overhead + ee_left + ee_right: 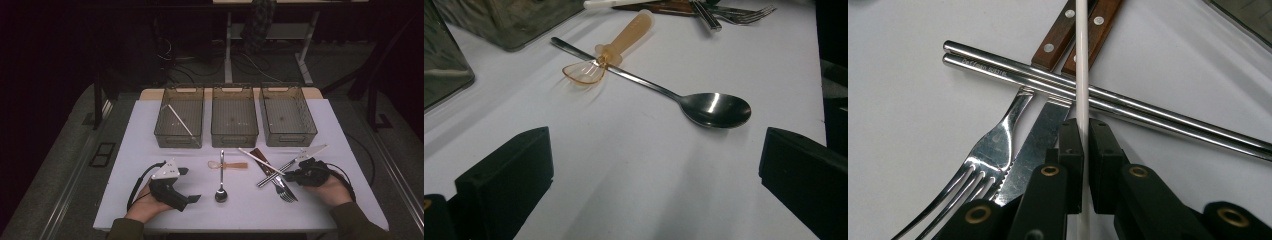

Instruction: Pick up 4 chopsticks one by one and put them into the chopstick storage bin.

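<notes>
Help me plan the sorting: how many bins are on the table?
3, in a row along the table's far edge: left bin holding a white stick, middle bin, right bin.

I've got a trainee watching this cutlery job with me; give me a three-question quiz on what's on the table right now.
1. True or false: the right gripper is shut on the white chopstick.
2. Which bin already holds a white stick? A) left bin B) middle bin C) right bin
3. What lies across the handle of the metal spoon?

Key:
1. True: its jaws pinch the chopstick above the fork and knife.
2. A.
3. A small clear orange plastic spoon. The left gripper stands open short of both.
</notes>
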`<state>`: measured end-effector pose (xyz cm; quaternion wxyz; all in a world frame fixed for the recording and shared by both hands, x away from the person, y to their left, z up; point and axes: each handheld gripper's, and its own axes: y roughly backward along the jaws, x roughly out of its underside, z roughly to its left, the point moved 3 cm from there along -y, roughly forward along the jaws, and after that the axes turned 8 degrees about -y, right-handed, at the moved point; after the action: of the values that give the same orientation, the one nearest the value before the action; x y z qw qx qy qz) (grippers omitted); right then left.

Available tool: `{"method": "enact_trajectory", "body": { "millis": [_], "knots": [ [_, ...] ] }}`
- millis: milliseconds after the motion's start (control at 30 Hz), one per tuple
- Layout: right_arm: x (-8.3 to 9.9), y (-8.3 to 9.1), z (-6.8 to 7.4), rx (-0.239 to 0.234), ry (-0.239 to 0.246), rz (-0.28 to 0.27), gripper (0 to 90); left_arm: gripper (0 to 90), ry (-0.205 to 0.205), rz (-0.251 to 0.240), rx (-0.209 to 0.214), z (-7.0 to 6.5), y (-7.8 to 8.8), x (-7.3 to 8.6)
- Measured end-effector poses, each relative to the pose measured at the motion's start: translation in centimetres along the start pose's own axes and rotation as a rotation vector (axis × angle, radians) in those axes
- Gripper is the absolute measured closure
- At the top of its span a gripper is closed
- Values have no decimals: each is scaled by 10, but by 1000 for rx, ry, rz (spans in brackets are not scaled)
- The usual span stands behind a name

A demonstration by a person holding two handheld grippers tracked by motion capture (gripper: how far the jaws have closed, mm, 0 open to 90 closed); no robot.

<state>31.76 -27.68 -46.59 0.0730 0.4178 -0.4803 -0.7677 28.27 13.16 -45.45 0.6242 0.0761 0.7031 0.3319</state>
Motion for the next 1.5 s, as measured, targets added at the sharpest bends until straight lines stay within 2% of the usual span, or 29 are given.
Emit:
{"method": "enact_trajectory", "body": {
  "millis": [200, 400, 633, 800, 1000, 1500],
  "knots": [
    [1, 3, 0, -20, 4, -8, 858, 0, 1, 1, 3, 0, 0, 0],
    [0, 9, -1, -80, -22, -47, 857, 0, 2, -4, 6, 0, 0, 0],
    [-2, 16, 1, -104, -37, -94, 857, 0, 3, -7, 4, -1, 0, 0],
    [-5, 22, 2, -104, -52, -125, 857, 0, 11, -15, 3, 0, 0, 0],
    [-10, 28, 7, -108, -30, -157, 856, 0, 13, -14, -3, 1, 0, 1],
    [-32, 29, 13, -86, -38, -216, 856, 0, 11, -13, -10, 2, -1, 1]
  ]
}}
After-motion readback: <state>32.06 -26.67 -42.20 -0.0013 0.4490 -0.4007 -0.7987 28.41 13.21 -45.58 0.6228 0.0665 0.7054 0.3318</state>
